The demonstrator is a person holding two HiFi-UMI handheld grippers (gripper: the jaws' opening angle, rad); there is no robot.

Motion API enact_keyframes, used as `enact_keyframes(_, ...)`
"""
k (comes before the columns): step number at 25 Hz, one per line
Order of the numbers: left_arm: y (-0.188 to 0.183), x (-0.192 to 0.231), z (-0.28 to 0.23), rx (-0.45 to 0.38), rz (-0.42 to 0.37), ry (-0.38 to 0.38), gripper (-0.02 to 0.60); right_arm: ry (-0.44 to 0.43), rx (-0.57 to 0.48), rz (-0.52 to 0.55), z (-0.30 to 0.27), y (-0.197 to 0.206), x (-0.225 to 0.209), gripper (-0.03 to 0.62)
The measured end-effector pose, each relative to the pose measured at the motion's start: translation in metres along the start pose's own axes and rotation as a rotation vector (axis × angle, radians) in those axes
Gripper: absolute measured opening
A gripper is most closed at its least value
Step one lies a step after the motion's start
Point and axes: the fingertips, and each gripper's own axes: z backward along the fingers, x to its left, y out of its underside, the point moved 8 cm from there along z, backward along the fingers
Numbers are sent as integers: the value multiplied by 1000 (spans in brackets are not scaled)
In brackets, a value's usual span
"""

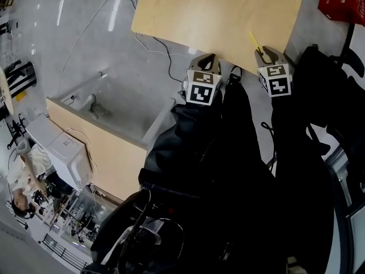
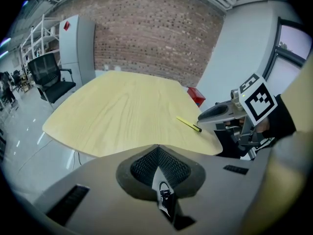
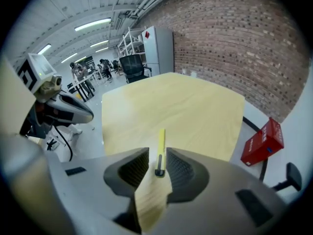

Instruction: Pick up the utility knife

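Note:
A slim yellow utility knife [image 1: 254,40] with a black end lies near the front edge of the pale wooden table [image 1: 217,10]. My right gripper [image 1: 267,55] stands open at that edge; in the right gripper view the knife [image 3: 160,148] points away from me, its black end between the two fingertips of the gripper [image 3: 157,156] with a gap on both sides. My left gripper [image 1: 207,61] hovers off the table's front edge, to the left of the knife. In the left gripper view its jaws [image 2: 156,148] meet, holding nothing, and the knife [image 2: 189,124] lies ahead to the right beside the right gripper [image 2: 215,114].
A red box [image 1: 342,1] stands on the floor right of the table. Cables [image 1: 162,53] trail across the grey floor on the left. A black office chair [image 2: 49,77] stands beyond the table's far side. A low wooden counter [image 1: 108,153] is at the lower left.

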Motion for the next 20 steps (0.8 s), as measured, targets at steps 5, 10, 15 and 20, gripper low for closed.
enact_keyframes(5, 2, 5, 1, 2, -2, 3, 0, -9, 66, -4, -19, 7, -6, 97)
enact_keyframes(10, 6, 5, 3, 5, 7, 10, 0, 2, 96, -2, -28, 8, -4, 97)
enact_keyframes(15, 9, 4, 3, 12, -2, 18, 0, 2, 90, -2, -29, 9, -4, 95)
enact_keyframes(20, 10, -1, 4, 10, -6, 29, 0, 2, 75, -8, -28, 10, -2, 71)
